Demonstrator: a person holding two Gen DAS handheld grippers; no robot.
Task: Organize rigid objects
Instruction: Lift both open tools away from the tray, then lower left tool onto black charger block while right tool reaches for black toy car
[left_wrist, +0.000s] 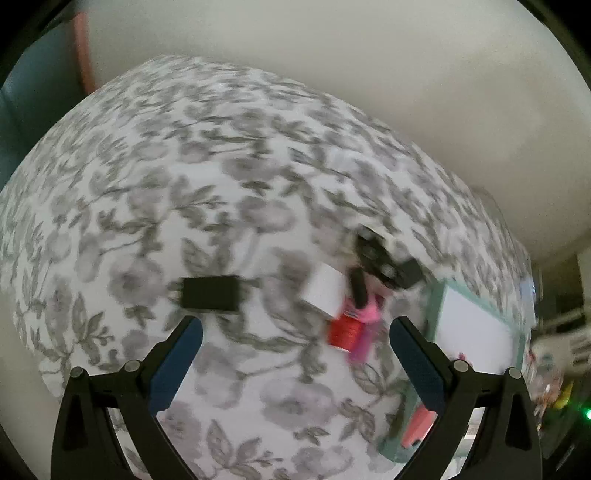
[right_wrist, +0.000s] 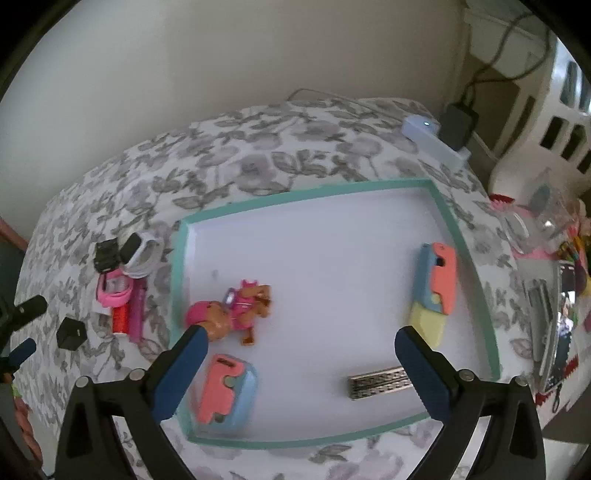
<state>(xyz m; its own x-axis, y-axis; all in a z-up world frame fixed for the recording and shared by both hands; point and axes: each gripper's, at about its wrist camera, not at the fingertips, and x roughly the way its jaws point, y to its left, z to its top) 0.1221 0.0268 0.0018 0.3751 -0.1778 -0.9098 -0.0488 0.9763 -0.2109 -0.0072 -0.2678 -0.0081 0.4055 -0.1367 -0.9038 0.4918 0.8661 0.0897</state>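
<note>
Left wrist view, blurred: our left claw (left_wrist: 295, 345) stands wide open and empty, pointing steeply down at the desk (left_wrist: 147, 177) under its grey floral cloth. A small black block (left_wrist: 210, 293) lies just beyond the left finger. Further right sits a loose cluster: a white box (left_wrist: 324, 292), a red spool (left_wrist: 343, 330), a pink watch (left_wrist: 369, 314) and a black watch (left_wrist: 384, 264). The mint-rimmed tray (left_wrist: 432, 314) shows at the right edge.

We judge the step in hand to be gathering the leftover pieces into the tray. The next move calls for centring the open claw over one piece, probably the black block, dropping and closing.

Right wrist view, sharp: our right claw (right_wrist: 301, 345) is also fully open and holds nothing, tilted down above the tray (right_wrist: 295, 194). Inside lie a pink toy figure (right_wrist: 236, 312), a coral and blue toy (right_wrist: 225, 393) near the left finger, a second coral, blue and yellow toy (right_wrist: 436, 284) by the right rim, and a patterned metal bar (right_wrist: 380, 382). The cluster waits outside the tray's left rim on the cloth
</note>
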